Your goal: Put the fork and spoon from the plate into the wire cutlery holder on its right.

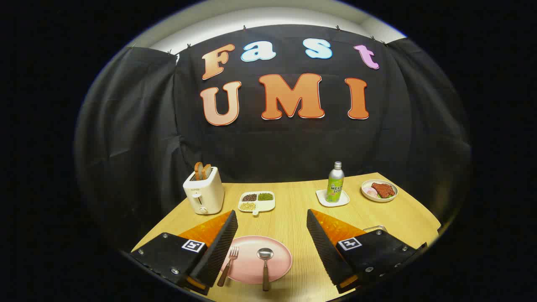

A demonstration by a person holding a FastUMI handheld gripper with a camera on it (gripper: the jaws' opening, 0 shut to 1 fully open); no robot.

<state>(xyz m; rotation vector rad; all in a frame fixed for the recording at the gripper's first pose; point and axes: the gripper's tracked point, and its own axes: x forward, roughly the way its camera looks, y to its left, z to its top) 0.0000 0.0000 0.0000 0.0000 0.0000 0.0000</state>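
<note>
Your tool [272, 218] hangs above the near edge of the wooden surface [293, 218] with its two ribbed fingers [218, 247] spread wide apart, gripping nothing. Between them, lower down, lies the pink plate [277, 258]. The left finger covers the plate's left rim; the right finger stands clear of its right rim.

On the plate you have the fork [228, 265] and the spoon [265, 266], lying side by side and apart from each other. The fork is on the left, tines pointing away from you, its dark handle running back past the plate's near rim just beside the left finger. The spoon is to its right, near the plate's middle, bowl away from you and its dark handle reaching over the near rim.

Just behind the right finger a thin wire edge [374, 228] shows. It may be the rim of the wire cutlery holder, but you cannot tell from so little of it.

Beyond the fingers, at the far side of the surface, a white toaster [204, 193] with two slices of bread [202, 170] standing in it sits at the left. To its right is a white divided dish [256, 202] with beans in its compartments. Further right a green drink bottle [335, 183] stands upright on a white square coaster [332, 198], and beside that is a small plate of food [379, 190].
</note>
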